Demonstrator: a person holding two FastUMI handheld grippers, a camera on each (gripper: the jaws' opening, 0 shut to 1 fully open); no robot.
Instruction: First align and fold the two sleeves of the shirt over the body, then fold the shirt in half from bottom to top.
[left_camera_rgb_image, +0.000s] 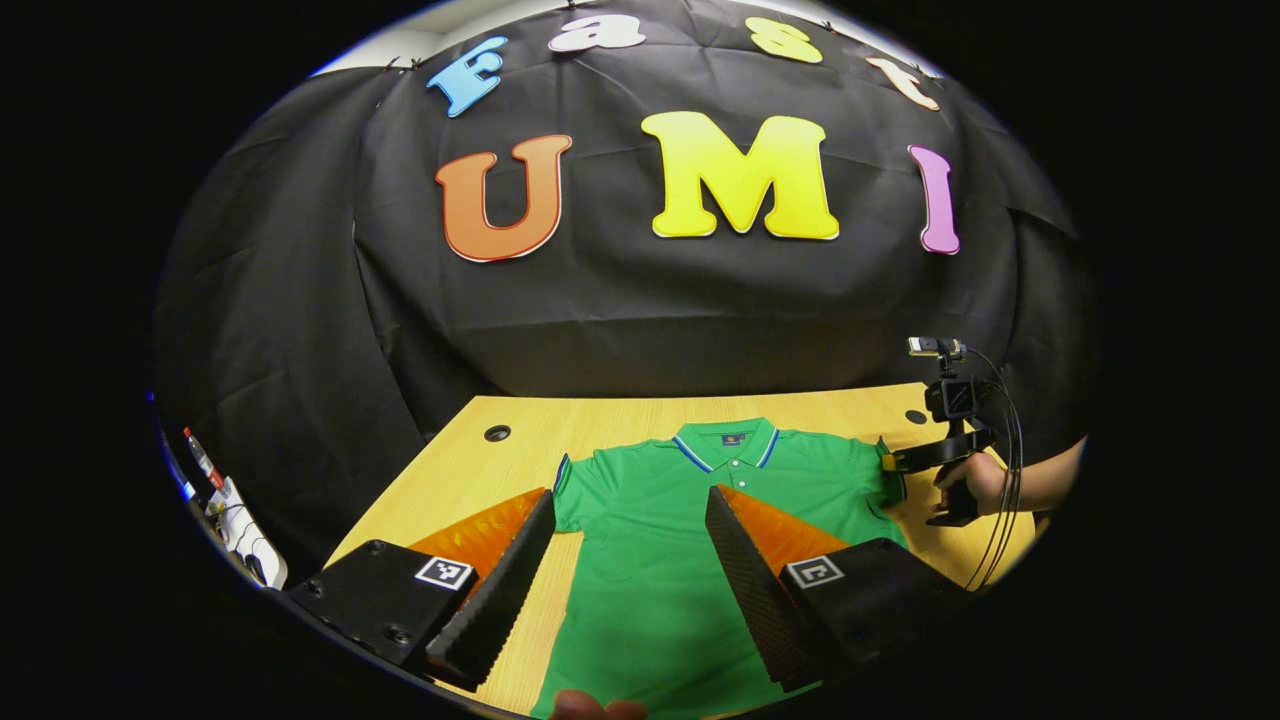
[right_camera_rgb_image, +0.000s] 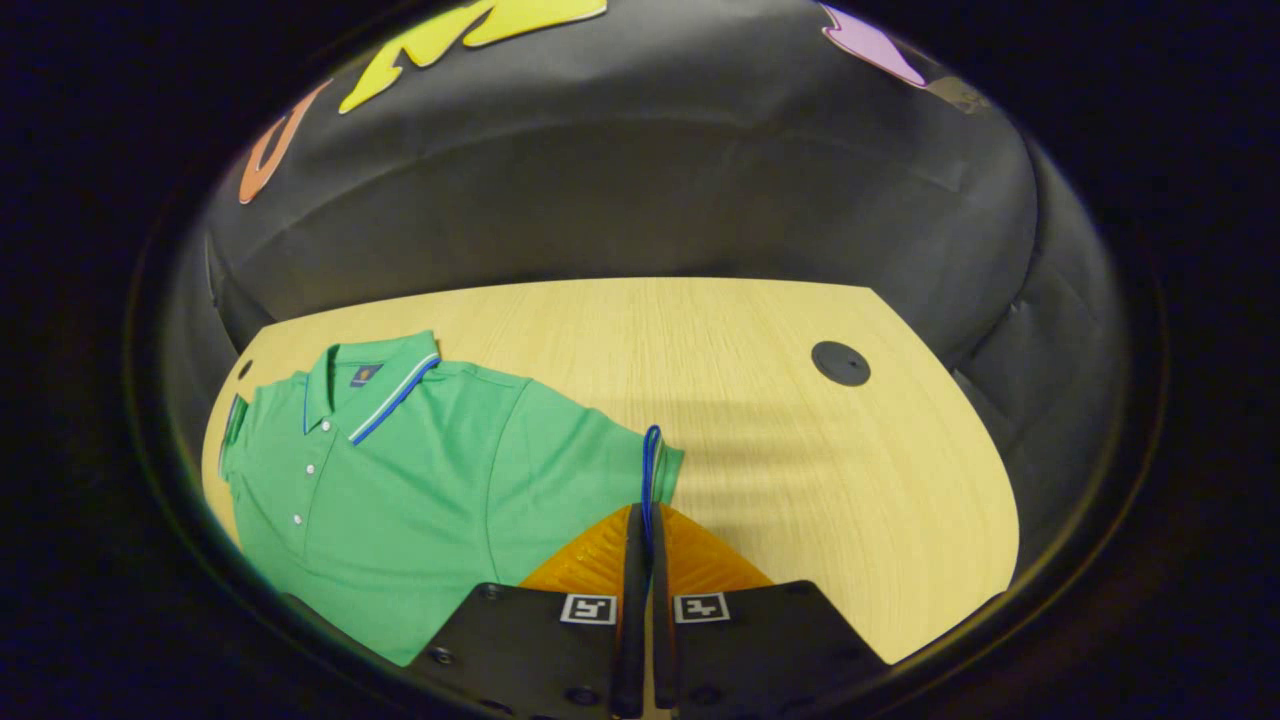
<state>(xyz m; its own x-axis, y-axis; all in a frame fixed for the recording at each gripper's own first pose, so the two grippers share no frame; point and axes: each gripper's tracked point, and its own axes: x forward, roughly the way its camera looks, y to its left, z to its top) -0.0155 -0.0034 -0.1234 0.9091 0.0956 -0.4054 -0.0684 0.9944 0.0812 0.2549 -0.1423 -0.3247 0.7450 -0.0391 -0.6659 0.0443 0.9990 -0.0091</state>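
1. The green polo shirt (left_camera_rgb_image: 700, 520) lies flat and face up on the wooden table (right_camera_rgb_image: 760, 420), collar toward the far wall, hem toward me

2. My right gripper (right_camera_rgb_image: 645, 530) is closed on the blue-trimmed cuff of the shirt's right sleeve (right_camera_rgb_image: 655, 470), both fingers pinching the edge; in the left gripper view it sits at the far right of the shirt (left_camera_rgb_image: 915, 458), held by a hand (left_camera_rgb_image: 975, 482)

3. My left gripper (left_camera_rgb_image: 630, 570) hangs wide open above the near part of the shirt, gripping nothing; the left sleeve (left_camera_rgb_image: 570, 490) lies just beyond its left finger

4. To do this step well, I judge I should take the left cuff the same way, then carry both cuffs inward low and level so they lie even across the chest

5. A small label (right_camera_rgb_image: 366, 375) sits inside the collar; its writing is too small to read

6. Each finger base carries a square black-and-white marker (right_camera_rgb_image: 588, 609), with no words on it
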